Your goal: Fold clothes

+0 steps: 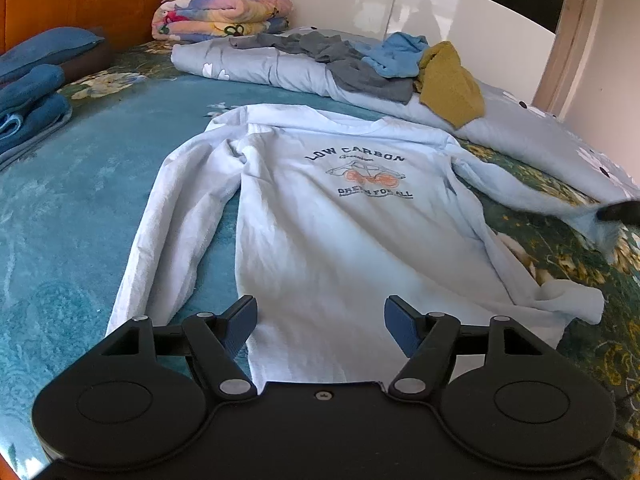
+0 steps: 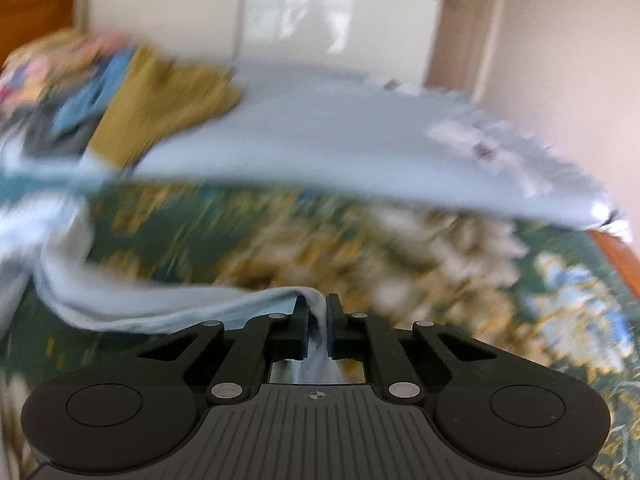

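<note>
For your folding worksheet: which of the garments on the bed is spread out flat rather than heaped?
The pale blue sweatshirt printed LOW CARBON, lying flat before the open left tool; the grey, blue and mustard garments are heaped behind.

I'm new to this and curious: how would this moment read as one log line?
step: fold sweatshirt | left gripper: open, over hem | right gripper: shut on sleeve | surface: bed

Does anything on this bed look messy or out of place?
Yes. Behind the spread-out pale blue sweatshirt, a heap of clothes lies crumpled on the folded grey quilt. The sweatshirt's hem corner is bunched up.
</note>
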Tool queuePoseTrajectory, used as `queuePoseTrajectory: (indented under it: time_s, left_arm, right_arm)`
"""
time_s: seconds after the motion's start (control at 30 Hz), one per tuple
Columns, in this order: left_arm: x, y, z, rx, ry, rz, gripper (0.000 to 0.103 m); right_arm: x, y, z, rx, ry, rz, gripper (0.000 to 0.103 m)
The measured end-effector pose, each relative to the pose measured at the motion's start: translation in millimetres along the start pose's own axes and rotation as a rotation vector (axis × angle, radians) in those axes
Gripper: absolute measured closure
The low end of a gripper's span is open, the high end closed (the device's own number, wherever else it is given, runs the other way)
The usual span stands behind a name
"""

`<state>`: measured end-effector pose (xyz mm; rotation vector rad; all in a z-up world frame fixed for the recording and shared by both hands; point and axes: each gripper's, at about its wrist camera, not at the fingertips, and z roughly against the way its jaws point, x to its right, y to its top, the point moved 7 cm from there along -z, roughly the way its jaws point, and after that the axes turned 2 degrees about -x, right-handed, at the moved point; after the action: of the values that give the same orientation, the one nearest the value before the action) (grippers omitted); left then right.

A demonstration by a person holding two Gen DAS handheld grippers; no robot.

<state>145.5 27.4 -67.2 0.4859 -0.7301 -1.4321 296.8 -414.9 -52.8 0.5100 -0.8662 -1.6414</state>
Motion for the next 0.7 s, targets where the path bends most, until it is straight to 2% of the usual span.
queuePoseTrajectory:
  time_s: [0.17,0.23,0.3,0.47,0.6,0.67,0.7]
  left_arm:
    - [0.5,-0.6,-1.8,-0.003,-0.002,0.001,0.034]
    - [-0.7,-0.8,-2.0,-0.005,-0.001,0.004,0.034]
    - [-2.3,-1.0,-2.6,-0.005,0.0,0.008,0.034]
    - [-4.0,-1.7,-2.0,-0.005,0.003,0.012,0.034]
    - [-5.7,-0.1,-0.3,0.002,0.002,0.015,0.034]
    - [-7.6,3.0,0.6,0.01,0.0,0.017,0.034]
    - [-8.6,5.3,1.1,0.015,-0.001,0.018,0.034]
  right_arm:
    - [25.6,40.6,13.0,0.144,-0.105,-0.037,0.096]
    - [29.6,48.4,9.5,0.156,-0.129,-0.025,0.096]
    - [31.0,45.1,-3.7,0.121,-0.14,-0.009,0.096]
    - [30.6,10.8,-40.7,-0.041,-0.131,-0.031,0.096]
    - [25.6,-5.7,-51.6,-0.108,-0.104,-0.055,0.095]
    - [19.5,-4.3,-43.3,-0.102,-0.049,-0.075,0.086]
    - [16.4,-2.5,-37.0,-0.094,-0.014,-0.09,0.071]
